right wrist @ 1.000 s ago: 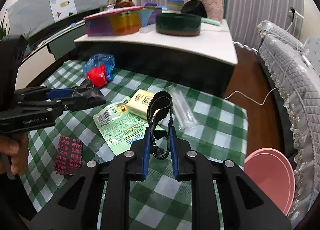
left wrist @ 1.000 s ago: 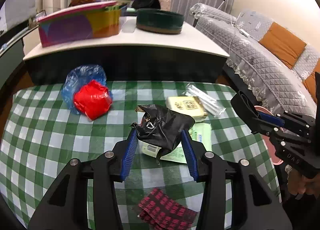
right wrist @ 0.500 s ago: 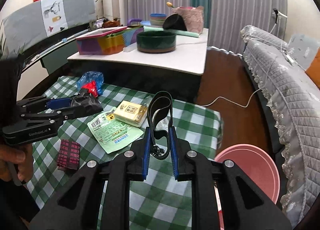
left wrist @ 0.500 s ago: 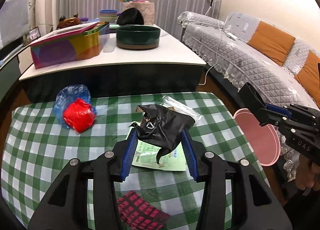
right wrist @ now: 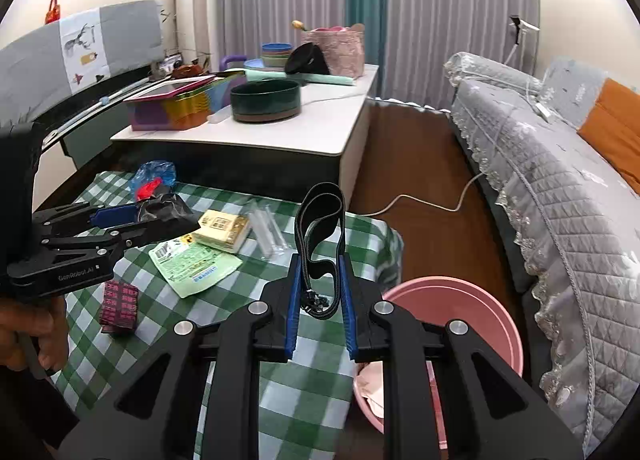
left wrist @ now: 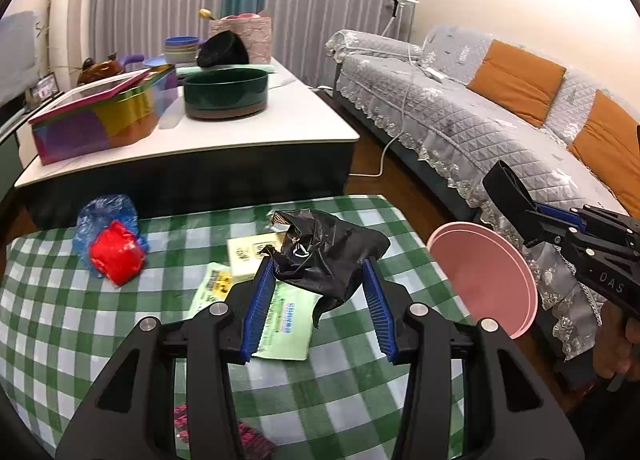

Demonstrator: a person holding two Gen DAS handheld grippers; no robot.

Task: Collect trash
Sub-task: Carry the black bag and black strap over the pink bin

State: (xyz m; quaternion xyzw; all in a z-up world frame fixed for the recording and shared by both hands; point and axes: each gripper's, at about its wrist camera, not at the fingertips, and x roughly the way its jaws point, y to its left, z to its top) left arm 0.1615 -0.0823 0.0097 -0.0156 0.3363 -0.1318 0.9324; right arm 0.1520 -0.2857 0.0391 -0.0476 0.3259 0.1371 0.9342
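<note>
My left gripper [left wrist: 318, 266] is shut on a crumpled black plastic bag [left wrist: 328, 252], held above the green checked table [left wrist: 60, 324]. My right gripper [right wrist: 320, 262] is shut on a looped black strap [right wrist: 320, 216], which stands up between its blue pads. A pink basin [right wrist: 460, 300] sits on the floor off the table's right edge, with pale scraps inside. In the left wrist view the basin [left wrist: 480, 272] lies to the right, and the right gripper [left wrist: 532, 220] hovers over it with the strap [left wrist: 504, 184]. In the right wrist view the left gripper [right wrist: 188, 222] shows at the left.
On the cloth lie a green packet [right wrist: 192, 264], a yellow pack [right wrist: 222, 224], a clear wrapper [right wrist: 268, 228], a red patterned packet [right wrist: 120, 300] and a blue bag with a red lump [left wrist: 114, 252]. A white-topped counter [left wrist: 200, 136] stands behind, a grey sofa [right wrist: 560, 188] on the right.
Both grippers rose and swung right towards the table's right edge, each keeping its load. The pink basin came into fuller view in both cameras.
</note>
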